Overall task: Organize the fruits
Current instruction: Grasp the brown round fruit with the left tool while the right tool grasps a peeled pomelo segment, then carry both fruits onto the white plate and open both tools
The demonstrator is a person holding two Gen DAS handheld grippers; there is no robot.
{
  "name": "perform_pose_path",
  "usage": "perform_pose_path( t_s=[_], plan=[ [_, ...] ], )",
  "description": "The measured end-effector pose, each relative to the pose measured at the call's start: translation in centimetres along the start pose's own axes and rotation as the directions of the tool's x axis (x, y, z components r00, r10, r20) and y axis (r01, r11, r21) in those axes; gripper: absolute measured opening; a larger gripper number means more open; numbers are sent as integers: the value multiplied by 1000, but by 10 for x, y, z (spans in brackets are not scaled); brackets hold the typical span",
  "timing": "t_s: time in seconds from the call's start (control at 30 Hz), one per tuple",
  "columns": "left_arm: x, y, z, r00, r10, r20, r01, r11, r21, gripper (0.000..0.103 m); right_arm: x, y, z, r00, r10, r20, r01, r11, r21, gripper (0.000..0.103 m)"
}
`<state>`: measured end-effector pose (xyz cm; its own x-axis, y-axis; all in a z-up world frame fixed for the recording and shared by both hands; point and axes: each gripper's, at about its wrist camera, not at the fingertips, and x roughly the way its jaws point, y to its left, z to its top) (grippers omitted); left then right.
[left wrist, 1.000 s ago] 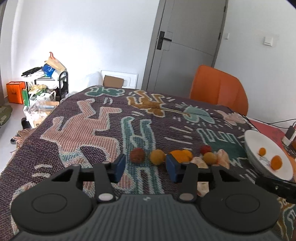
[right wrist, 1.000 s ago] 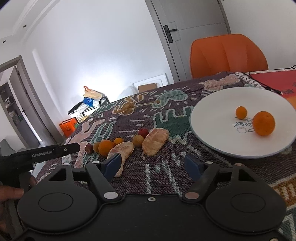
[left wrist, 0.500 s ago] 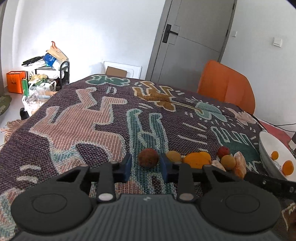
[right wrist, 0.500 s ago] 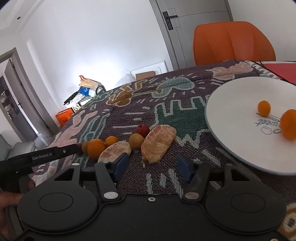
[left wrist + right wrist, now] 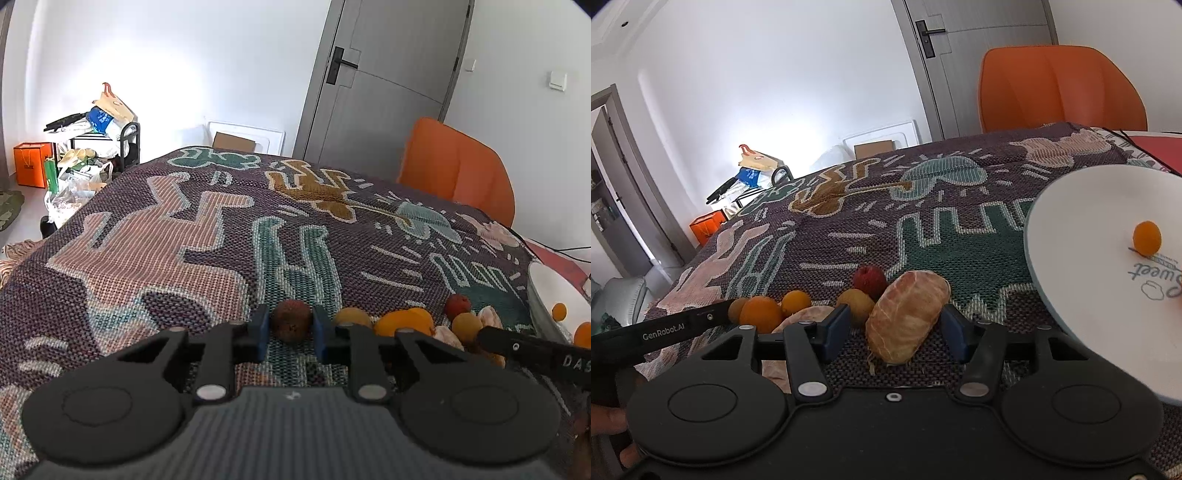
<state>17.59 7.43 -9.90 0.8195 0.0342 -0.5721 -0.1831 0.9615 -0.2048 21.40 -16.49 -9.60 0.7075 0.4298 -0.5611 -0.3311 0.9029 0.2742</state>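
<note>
In the left wrist view my left gripper (image 5: 288,334) has its blue pads against both sides of a small brown round fruit (image 5: 291,322) that rests on the patterned cloth. To its right lie a yellow fruit (image 5: 351,317), an orange (image 5: 404,322) and a red fruit (image 5: 457,304). In the right wrist view my right gripper (image 5: 892,332) is open around a peeled citrus segment (image 5: 907,321), pads apart from it. A second peeled segment (image 5: 809,315) lies to its left. The white plate (image 5: 1082,206) at right holds a small orange fruit (image 5: 1147,238).
An orange chair (image 5: 1060,81) stands behind the table. A red mat with a black cable (image 5: 1156,142) lies at the far right. The patterned cloth (image 5: 184,236) covers the table. Bags and a rack (image 5: 92,125) stand by the far wall.
My left gripper moved forward to the brown fruit and closed its jaws onto it. My right gripper moved forward and narrowed around the peeled citrus segment.
</note>
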Motion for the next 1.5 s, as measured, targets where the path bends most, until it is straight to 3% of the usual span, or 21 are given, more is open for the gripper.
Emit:
perform_pose_path(
  t_s=[0.2, 0.67, 0.8, 1.0, 1.3, 1.5],
  plan=[
    [-8, 0, -1, 1000, -14, 0, 14, 1000, -5, 23, -9, -7, -4, 1000, -19, -5, 19, 1000, 7, 35],
    [-24, 6, -3, 1000, -13, 0, 13, 1000, -18, 23, 4, 8, 1, 998, -68, 4, 68, 996, -58, 43],
    [-28, 4, -2, 1000, -12, -4, 12, 1000, -15, 23, 6, 7, 2, 996, -86, 13, 86, 994, -64, 33],
    [-41, -7, 2, 999, -24, 25, 24, 1000, 1, 23, -14, 0, 2, 997, -68, 32, 69, 997, -29, 30],
    [-58, -38, 7, 996, -71, 58, 69, 997, 43, 23, -59, -6, 7, 991, -23, 132, 23, 1000, 5, 30],
    [-63, -58, 8, 991, -113, 67, 109, 992, 65, 23, -77, -16, 10, 984, -38, 174, 36, 999, 17, 30]
  ],
)
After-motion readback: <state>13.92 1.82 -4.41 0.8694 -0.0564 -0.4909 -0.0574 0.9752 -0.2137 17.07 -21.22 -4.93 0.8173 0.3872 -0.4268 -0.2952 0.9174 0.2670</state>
